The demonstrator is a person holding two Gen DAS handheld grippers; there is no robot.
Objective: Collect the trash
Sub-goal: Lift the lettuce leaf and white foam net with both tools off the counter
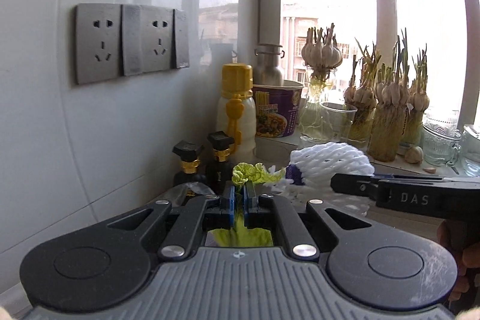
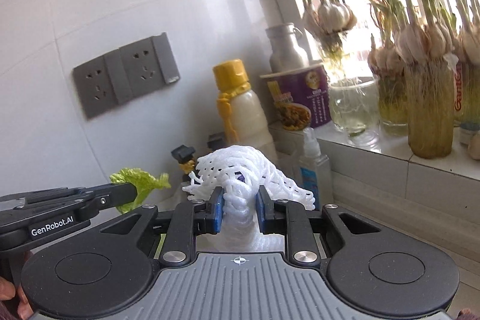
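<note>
**Both grippers clamped on trash, lifted off the counter**

My left gripper (image 1: 239, 194) is pinched tight on a lettuce leaf (image 1: 247, 171); the frilly tip sticks out past the blue pads (image 1: 231, 197) toward 12 o'clock, and the rest hangs down behind them. My right gripper (image 2: 239, 207) is clenched on a white foam fruit net (image 2: 240, 170), its mesh bunched between the pads and fanning out above them, with a scrap of something purple inside.

In the left wrist view the net sits at 2 o'clock from the leaf, with the right gripper's side showing the letters "DAS". In the right wrist view the leaf is at 9 o'clock from the net, and the left gripper's body reads "GenRobot.AI".

Beyond them, at 12 o'clock, stand two black-capped bottles (image 1: 204, 161), a white bottle with a yellow cap (image 1: 237, 107) and a purple instant-noodle cup (image 1: 277, 110) with writing I can't read. A clear spray bottle (image 2: 313, 161) stands at 2 o'clock of the net. Sprouting garlic in jars (image 2: 429, 98) lines the windowsill; one label shows "GamG". Twin grey sockets (image 1: 126, 42) sit on the tiled wall at 10 o'clock.
</note>
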